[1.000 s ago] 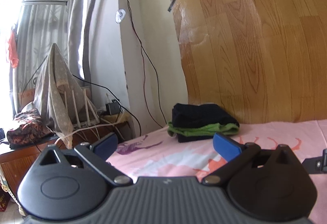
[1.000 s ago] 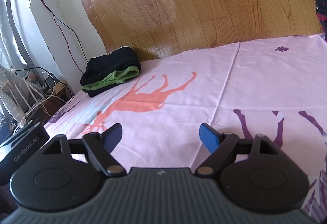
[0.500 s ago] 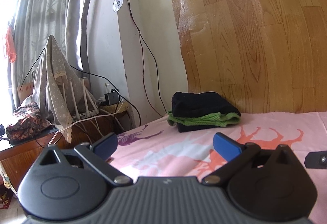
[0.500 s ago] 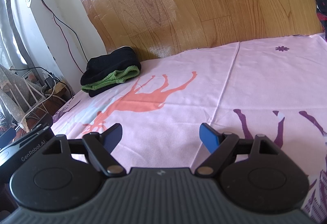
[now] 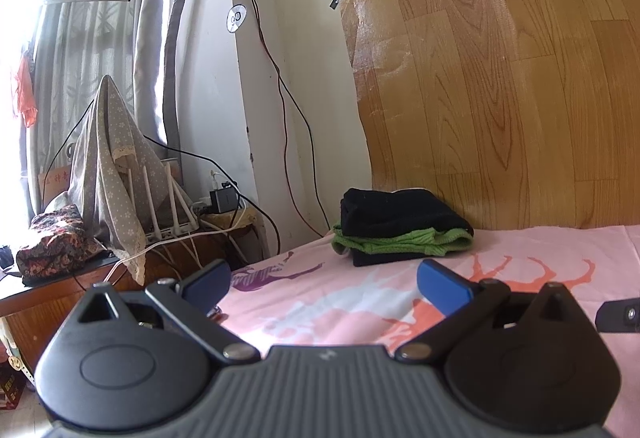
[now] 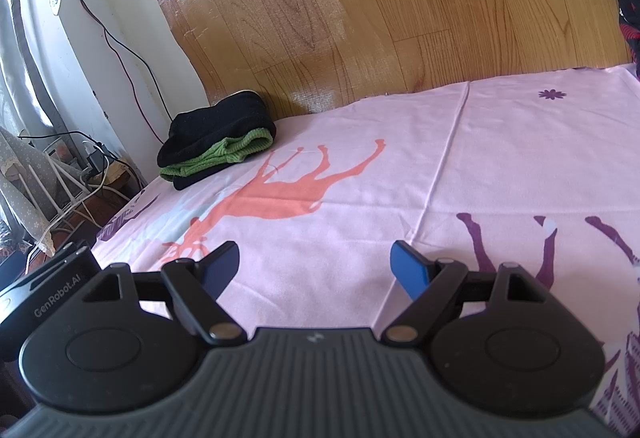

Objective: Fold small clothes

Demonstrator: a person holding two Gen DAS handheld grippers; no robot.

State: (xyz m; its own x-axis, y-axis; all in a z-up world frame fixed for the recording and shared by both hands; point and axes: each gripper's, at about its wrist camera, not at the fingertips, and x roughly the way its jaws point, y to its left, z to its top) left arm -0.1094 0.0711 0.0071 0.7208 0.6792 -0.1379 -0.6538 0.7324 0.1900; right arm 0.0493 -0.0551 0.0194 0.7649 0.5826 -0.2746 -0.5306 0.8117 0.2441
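The left tool (image 5: pixel 323 278) has tilted up a little over the last second, so the folded pile (image 5: pixel 400 234) now sits lower in its view; its jaws stay wide and empty. The right tool (image 6: pixel 316 262) has not moved, also wide and empty. With nothing held, a fold looks finished and the next garment is probably wanted (a dark one (image 6: pixel 629 22) lies far right of the pile). The pile sits on the pink bed sheet (image 6: pixel 480 166) against the wood-grain panel (image 5: pixel 500 98); left of the pile stands a cluttered side cabinet (image 5: pixel 60 302).
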